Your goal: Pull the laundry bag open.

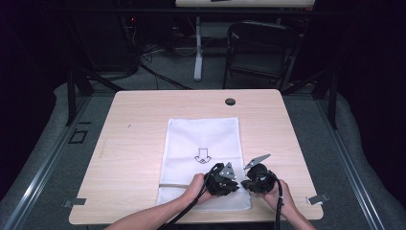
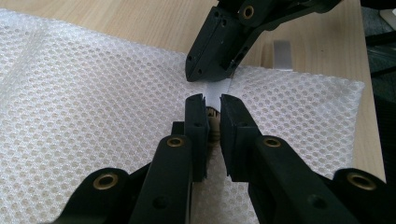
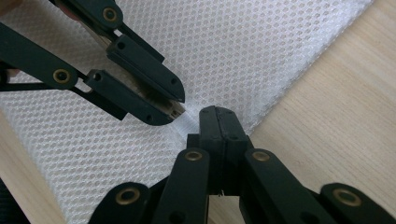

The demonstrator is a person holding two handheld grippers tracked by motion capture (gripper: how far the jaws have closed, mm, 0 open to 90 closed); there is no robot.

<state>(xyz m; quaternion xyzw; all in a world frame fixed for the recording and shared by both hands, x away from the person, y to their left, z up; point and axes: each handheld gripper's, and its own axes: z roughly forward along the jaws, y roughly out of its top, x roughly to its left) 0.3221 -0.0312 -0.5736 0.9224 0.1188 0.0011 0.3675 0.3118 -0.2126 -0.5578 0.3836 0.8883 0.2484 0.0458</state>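
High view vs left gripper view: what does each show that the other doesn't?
High view alone: the whole mesh bag with its arrow print, a folding chair, both forearms. Left gripper view alone: the bag's honeycomb weave, a white tab at the left gripper tips. Both: right gripper, bag, table.

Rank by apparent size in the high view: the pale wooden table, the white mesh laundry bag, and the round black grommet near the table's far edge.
1. Pale wooden table
2. White mesh laundry bag
3. Round black grommet
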